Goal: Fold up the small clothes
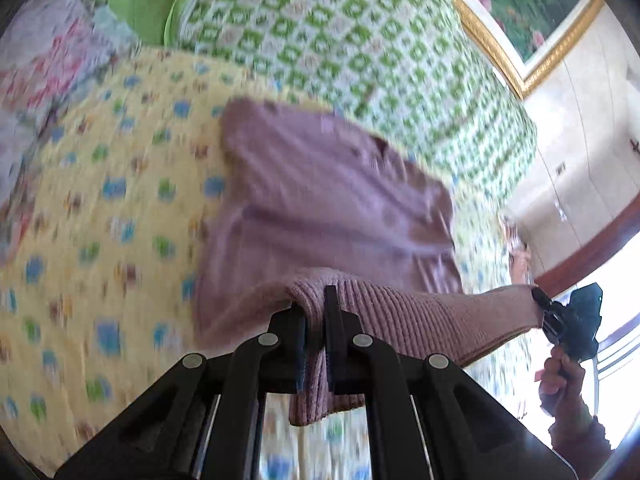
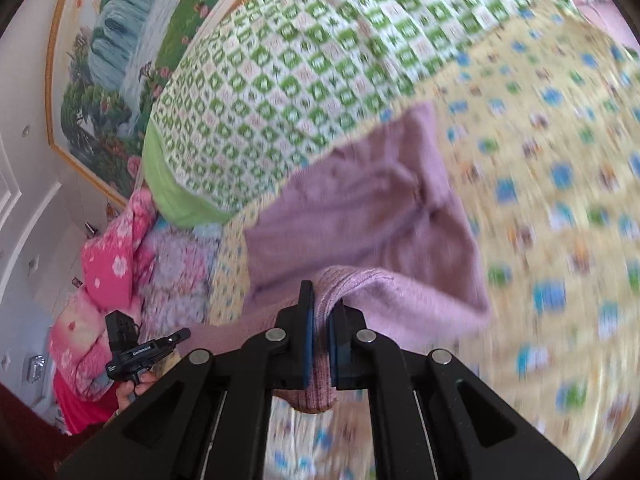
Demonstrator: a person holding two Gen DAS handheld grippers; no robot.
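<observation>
Left wrist view: the right gripper [image 1: 538,300] shows at the right edge, held by a hand [image 1: 560,380], its tips clamped on the far end of the ribbed hem. A gold-framed painting [image 1: 520,0] sits in the upper right corner. Right wrist view alone shows a pink flowered pillow [image 2: 112,256] at the left edge, with the painting now upper left; the left gripper appears lower left, small and partly hidden.

The left gripper [image 1: 315,308] is closed tight on the ribbed hem of the mauve knit sweater [image 1: 328,200], with cloth bunched between the pads and hanging below them. The right gripper is likewise shut on the hem. The hem is raised and stretched between the two tools; the sweater's body lies beyond, at frame centre, on the yellow patterned bedspread [image 1: 100,220], its far edge against a green-and-white quilt [image 1: 340,40]. Both views are motion-blurred.
</observation>
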